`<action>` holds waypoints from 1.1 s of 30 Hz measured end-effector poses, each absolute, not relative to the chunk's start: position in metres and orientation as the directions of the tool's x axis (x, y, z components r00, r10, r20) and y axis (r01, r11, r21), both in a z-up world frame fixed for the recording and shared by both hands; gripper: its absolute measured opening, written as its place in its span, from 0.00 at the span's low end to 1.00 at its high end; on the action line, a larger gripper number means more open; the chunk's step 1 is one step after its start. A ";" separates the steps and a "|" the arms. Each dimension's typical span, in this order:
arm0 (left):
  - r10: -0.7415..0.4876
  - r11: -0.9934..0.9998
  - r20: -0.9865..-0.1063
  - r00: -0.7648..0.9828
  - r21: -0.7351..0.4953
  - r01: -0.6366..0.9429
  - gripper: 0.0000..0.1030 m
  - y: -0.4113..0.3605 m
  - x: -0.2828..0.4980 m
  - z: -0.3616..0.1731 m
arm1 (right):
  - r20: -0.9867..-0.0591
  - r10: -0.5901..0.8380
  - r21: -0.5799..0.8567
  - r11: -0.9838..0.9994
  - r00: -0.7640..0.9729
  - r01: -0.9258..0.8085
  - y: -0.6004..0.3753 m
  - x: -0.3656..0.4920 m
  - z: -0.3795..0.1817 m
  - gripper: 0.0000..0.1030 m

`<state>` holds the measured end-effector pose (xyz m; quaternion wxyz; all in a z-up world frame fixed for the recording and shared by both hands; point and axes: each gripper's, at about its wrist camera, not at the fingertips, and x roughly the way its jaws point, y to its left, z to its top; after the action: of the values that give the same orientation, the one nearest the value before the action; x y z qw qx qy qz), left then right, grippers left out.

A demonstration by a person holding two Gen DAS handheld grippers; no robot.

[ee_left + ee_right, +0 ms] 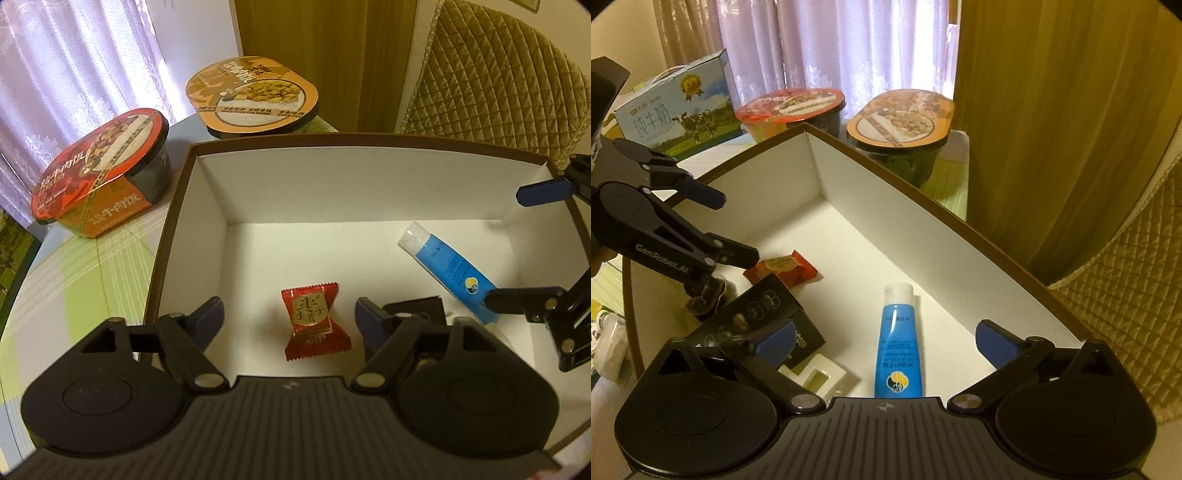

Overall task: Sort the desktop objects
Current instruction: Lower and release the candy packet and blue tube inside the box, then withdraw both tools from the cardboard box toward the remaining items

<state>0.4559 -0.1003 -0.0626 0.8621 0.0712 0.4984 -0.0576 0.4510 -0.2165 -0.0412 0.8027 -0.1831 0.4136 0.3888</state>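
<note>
red candy packet (316,325) loose between wide-open left gripper (290,323) fingers, blue tube (898,339) between wide-open right gripper (884,343) fingers, untouched, tube's base probably hidden

light: dim, warm | source: backlit curtain (849,48) | edges: fisheye bending, dark corners | focus: soft

Beyond my box I see a red-lidded meal bowl (107,162) on the left and an orange-lidded one (255,98) farther back. A milk carton (676,110) stands far left; curtains (827,48) hang behind, a quilted chair cover (495,74) far right.
</note>
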 end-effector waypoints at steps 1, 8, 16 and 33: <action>-0.029 0.984 -0.868 0.496 0.064 0.169 0.79 -0.099 0.454 -0.061 | -0.808 0.468 0.024 0.635 0.359 -0.772 -0.218 0.449 -0.039 0.98; -0.033 0.981 -0.859 0.510 0.068 0.179 0.87 -0.095 0.436 -0.045 | -0.806 0.471 0.043 0.650 0.358 -0.758 -0.228 0.435 -0.027 0.98; -0.030 0.982 -0.854 0.519 0.072 0.175 0.89 -0.093 0.412 -0.027 | -0.791 0.486 0.065 0.671 0.372 -0.738 -0.239 0.408 -0.010 0.98; -0.074 0.981 -0.817 0.572 0.044 0.190 0.92 -0.088 0.331 0.015 | -0.742 0.506 0.106 0.736 0.440 -0.668 -0.255 0.323 0.026 0.98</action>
<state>0.3308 -0.0878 0.0150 0.8842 0.0638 0.4567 -0.0748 0.3233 -0.2552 0.0262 0.8423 -0.1019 0.3984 0.3484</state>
